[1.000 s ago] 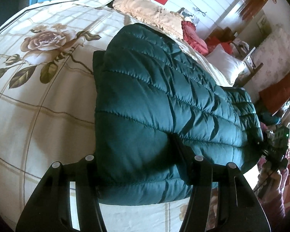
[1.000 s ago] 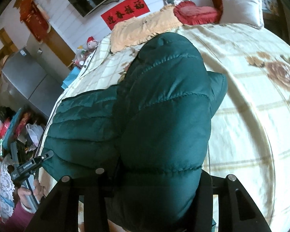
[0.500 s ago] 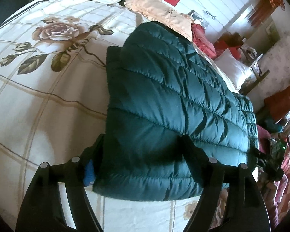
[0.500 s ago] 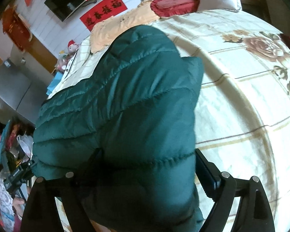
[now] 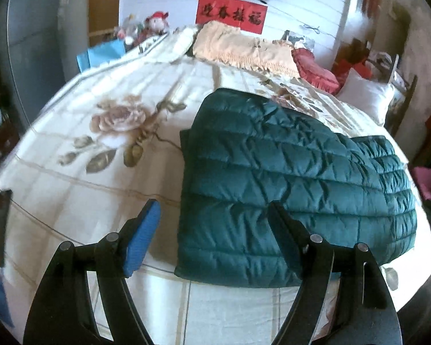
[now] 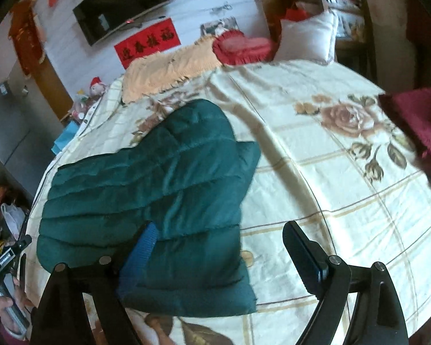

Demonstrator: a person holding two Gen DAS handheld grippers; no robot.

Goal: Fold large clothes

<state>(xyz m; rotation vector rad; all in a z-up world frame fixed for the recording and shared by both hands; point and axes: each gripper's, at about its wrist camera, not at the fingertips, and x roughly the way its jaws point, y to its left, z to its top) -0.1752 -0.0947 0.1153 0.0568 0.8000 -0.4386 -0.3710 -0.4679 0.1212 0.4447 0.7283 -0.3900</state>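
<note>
Quilted teal-green down jacket [image 5: 287, 178], puffy and already doubled over on itself, lies flat on the cream bedspread printed with roses [image 5: 94, 149], near the bed's front edge. Its long axis runs crosswise to both tools, with a narrower folded end reaching toward the headboard. In the left wrist view the left gripper [image 5: 212, 215] hangs just above the jacket's near left corner; in the right wrist view the right gripper [image 6: 218, 238] sits over the near right corner. Each corner lies straight ahead and below its own tool, so neither arm is plainly nearer. Both pairs of fingers stand wide apart and hold nothing.

A second ago each tool had the padded cloth pinched between its fingers and lifted; half a second ago the jacket was coming down. Now it is released and settled, and both tools have pulled back and up.
</note>
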